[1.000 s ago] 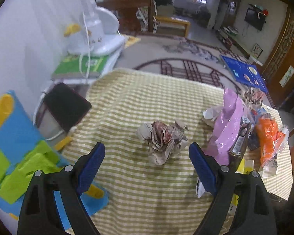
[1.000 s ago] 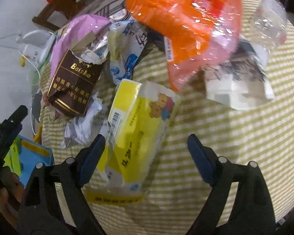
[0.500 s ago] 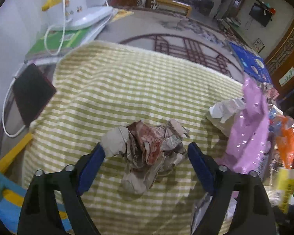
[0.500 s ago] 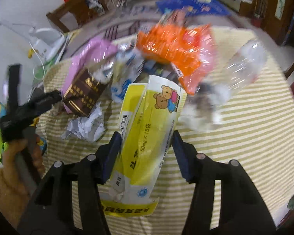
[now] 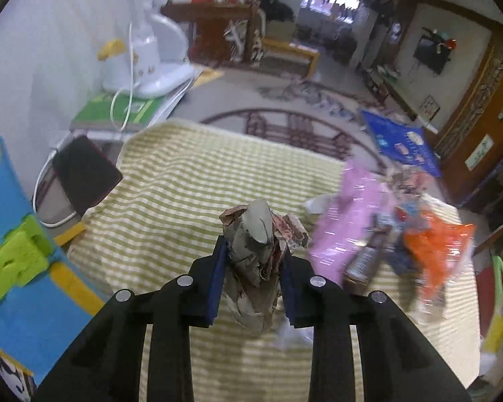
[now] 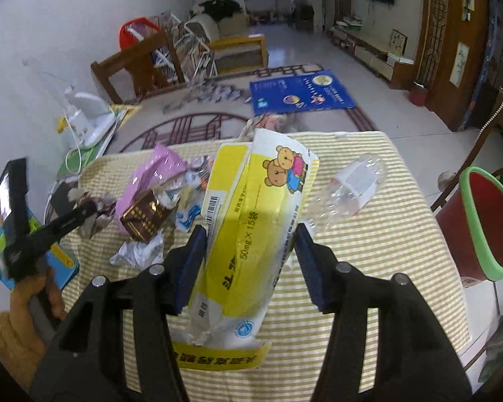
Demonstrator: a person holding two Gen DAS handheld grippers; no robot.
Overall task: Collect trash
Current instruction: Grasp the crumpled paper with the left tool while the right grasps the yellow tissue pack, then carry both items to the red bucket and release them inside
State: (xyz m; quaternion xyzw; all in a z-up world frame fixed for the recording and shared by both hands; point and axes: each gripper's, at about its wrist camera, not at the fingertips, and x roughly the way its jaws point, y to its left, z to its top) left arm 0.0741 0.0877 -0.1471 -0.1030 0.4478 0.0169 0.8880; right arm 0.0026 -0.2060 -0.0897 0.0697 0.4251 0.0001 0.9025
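Note:
In the left wrist view, a crumpled brown paper ball sits squeezed between the blue pads of my left gripper. The jaws are closing on it just above the striped tablecloth. In the right wrist view, my right gripper is shut on a yellow packet with cartoon bears and holds it up off the table. The same view shows the left gripper at the table's left edge with the paper ball in its tips.
A pink bag, a brown packet, white crumpled paper and a clear plastic bottle lie on the table. An orange bag lies beyond the pink bag. A red bin with a green rim stands off the table's right edge.
My left gripper went from open to clamped on the paper ball. My right gripper closed on the yellow packet and rose with it, tilting to show more of the room.

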